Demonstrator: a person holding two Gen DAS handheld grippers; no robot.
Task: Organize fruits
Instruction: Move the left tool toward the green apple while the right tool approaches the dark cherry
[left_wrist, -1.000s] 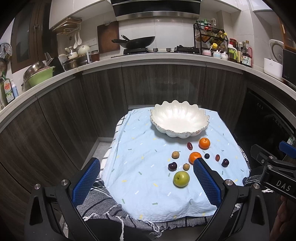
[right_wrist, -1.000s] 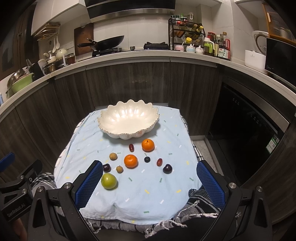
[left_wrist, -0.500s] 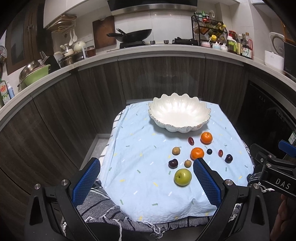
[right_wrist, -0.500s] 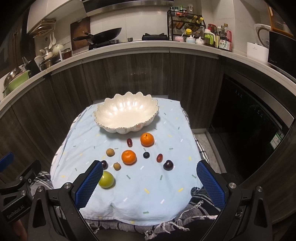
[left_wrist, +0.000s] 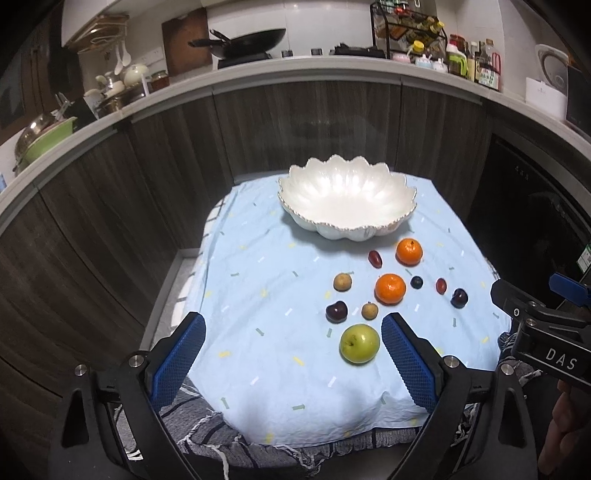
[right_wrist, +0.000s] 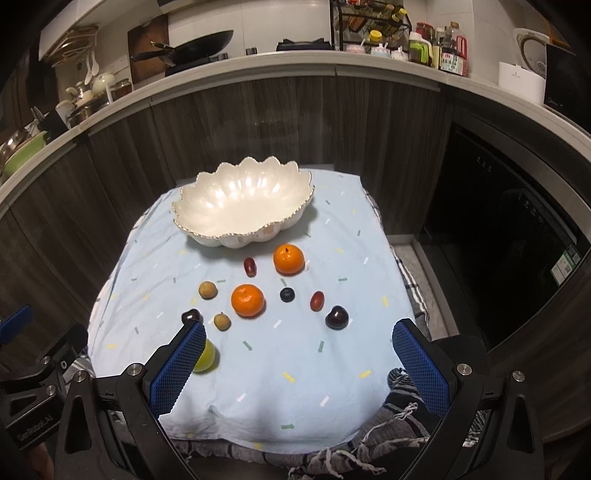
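Both claws are wide open and hold nothing. The left claw (left_wrist: 291, 354) hangs over the near edge of the cloth-covered worktop (left_wrist: 258, 295), and the right claw (right_wrist: 299, 365) does the same in its own view.

The fruits lie loose on the blue cloth, all outside the white scalloped bowl (left_wrist: 347, 199), which sits empty in the upper middle of both views. In the left view the green apple (left_wrist: 359, 343) is lowest, just left of the claw's right finger. Above it sit two oranges (left_wrist: 390, 288), two dark plums (left_wrist: 336, 311), two small tan fruits (left_wrist: 342, 282), two red grapes (left_wrist: 375, 258) and a blueberry (left_wrist: 416, 282).

The apple looks firm and fairly heavy, with smooth skin; taking it across its widest part should work best. The oranges should give slightly and grip well on their rough peel. The plums, grapes and blueberry are probably soft and easily bruised, and being small and round they may roll away from a pad, so a light centred pinch suits them. The bowl seems to be glazed ceramic, so fruit should be lowered in, not dropped.

The left view shows the whole apple and the right claw's body at the right edge. In the right view the apple (right_wrist: 207, 355) is half hidden behind the left finger, while the plum (right_wrist: 337, 317) at lower right stands clear.
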